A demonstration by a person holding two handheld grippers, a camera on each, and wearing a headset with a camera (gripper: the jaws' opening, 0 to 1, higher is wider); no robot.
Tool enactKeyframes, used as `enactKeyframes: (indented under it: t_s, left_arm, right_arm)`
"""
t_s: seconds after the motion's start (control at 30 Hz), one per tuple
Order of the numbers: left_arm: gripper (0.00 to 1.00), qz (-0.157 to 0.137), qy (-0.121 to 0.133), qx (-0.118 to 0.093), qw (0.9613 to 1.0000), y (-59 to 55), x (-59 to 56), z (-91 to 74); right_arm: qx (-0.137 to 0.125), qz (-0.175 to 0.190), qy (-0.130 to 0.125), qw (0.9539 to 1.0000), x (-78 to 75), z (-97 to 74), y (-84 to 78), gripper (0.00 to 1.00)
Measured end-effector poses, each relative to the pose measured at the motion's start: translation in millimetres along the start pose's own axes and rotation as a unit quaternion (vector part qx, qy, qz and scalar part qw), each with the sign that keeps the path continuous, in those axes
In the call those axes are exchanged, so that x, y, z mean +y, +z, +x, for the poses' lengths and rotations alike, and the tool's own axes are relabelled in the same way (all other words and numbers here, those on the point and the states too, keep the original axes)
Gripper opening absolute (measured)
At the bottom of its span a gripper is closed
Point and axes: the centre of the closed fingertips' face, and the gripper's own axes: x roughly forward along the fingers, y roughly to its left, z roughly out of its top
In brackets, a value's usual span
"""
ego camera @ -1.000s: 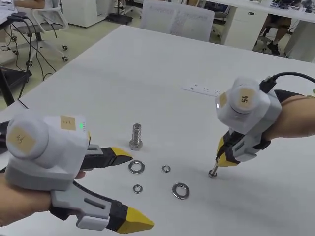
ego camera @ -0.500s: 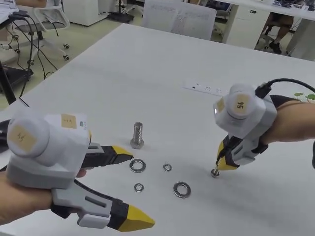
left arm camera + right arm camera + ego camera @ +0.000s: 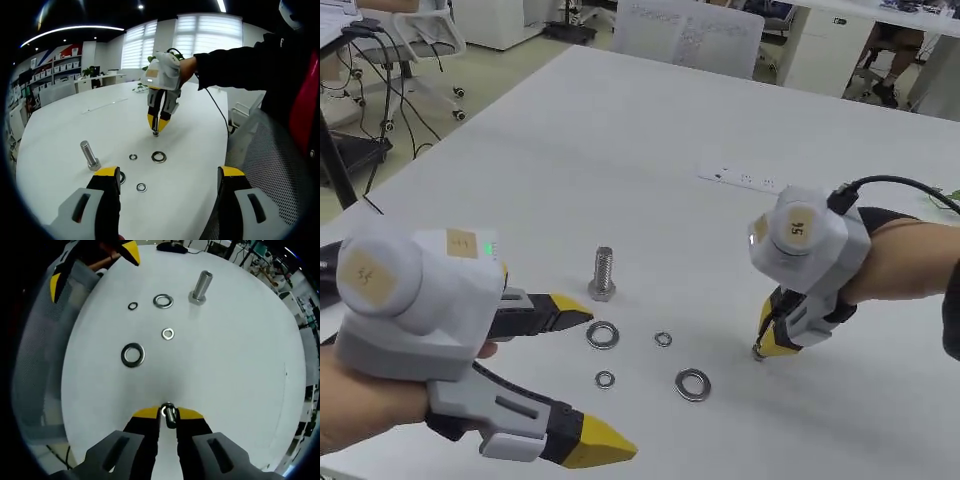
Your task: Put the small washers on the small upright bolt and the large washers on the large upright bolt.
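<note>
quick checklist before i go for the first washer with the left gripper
1. Large bolt upright: ok, it stands alone on the table.
2. Small bolt able to stand by itself: cannot tell, the right gripper is shut on it at the table.
3. Left gripper ready: ok, jaws open with nothing between them.
4. Washers free to pick: ok, the large washers and small washers lie flat and apart.
5. Large bolt bare: ok, no washer on it.
</note>
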Motion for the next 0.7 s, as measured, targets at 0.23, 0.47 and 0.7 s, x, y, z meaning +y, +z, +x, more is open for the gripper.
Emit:
enactKeyframes:
  t_s: [0.23, 0.47, 0.7]
  left_arm:
    - [0.79, -0.001, 0.001, 0.000, 1.0000, -0.2, 0.0, -0.2]
    - [0.79, -0.001, 0.002, 0.000, 1.0000, 0.1, 0.0, -0.2]
    - [0.79, -0.001, 0.001, 0.000, 1.0000, 0.3, 0.1, 0.8]
  right_arm:
    - [0.003, 0.000, 0.002, 1.0000, 1.6, 3.9, -2.1, 0.13]
    - [0.006, -0.002, 0.002, 1.0000, 2.4, 5.9, -3.4, 0.13]
    - [0.005, -0.004, 0.002, 1.0000, 2.3, 5.5, -3.5, 0.13]
